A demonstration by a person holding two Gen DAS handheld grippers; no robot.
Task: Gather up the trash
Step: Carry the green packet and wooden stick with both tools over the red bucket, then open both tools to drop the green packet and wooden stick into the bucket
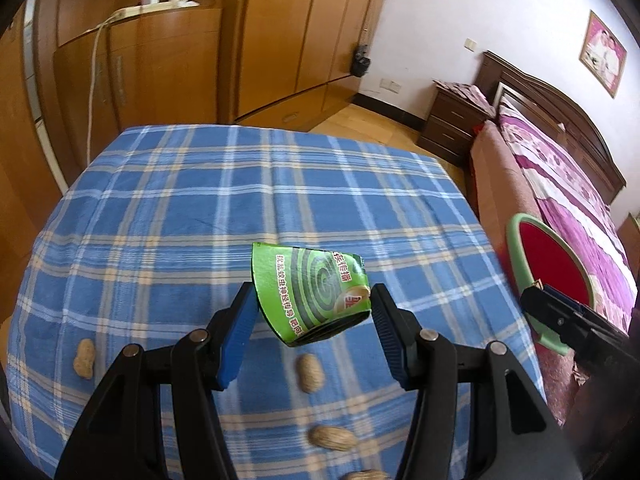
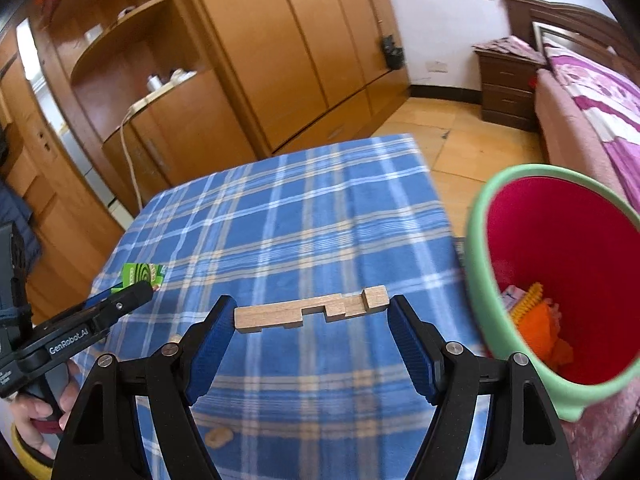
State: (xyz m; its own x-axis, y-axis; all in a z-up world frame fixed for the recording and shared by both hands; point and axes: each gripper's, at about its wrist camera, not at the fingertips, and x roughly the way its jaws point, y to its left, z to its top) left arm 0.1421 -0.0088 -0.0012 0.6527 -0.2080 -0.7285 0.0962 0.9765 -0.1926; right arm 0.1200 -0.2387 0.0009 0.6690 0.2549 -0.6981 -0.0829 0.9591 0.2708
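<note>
My left gripper (image 1: 312, 300) is shut on a green mosquito-coil box (image 1: 310, 290), its blue pads pressing the box's two sides, holding it above the blue plaid table (image 1: 200, 200). The box also shows in the right wrist view (image 2: 142, 274). My right gripper (image 2: 310, 314) holds a notched wooden block (image 2: 312, 310) by its two ends above the table. The red bin with a green rim (image 2: 476, 248) stands just right of the table edge; it also shows in the left wrist view (image 1: 516, 236). It holds orange and pink scraps (image 2: 536, 324).
Several peanuts (image 1: 310, 372) lie on the cloth near the front edge, one at the left (image 1: 84, 358). A bed (image 1: 560, 184) and nightstand (image 1: 452, 124) stand to the right. Wooden wardrobes (image 1: 240, 40) line the far wall.
</note>
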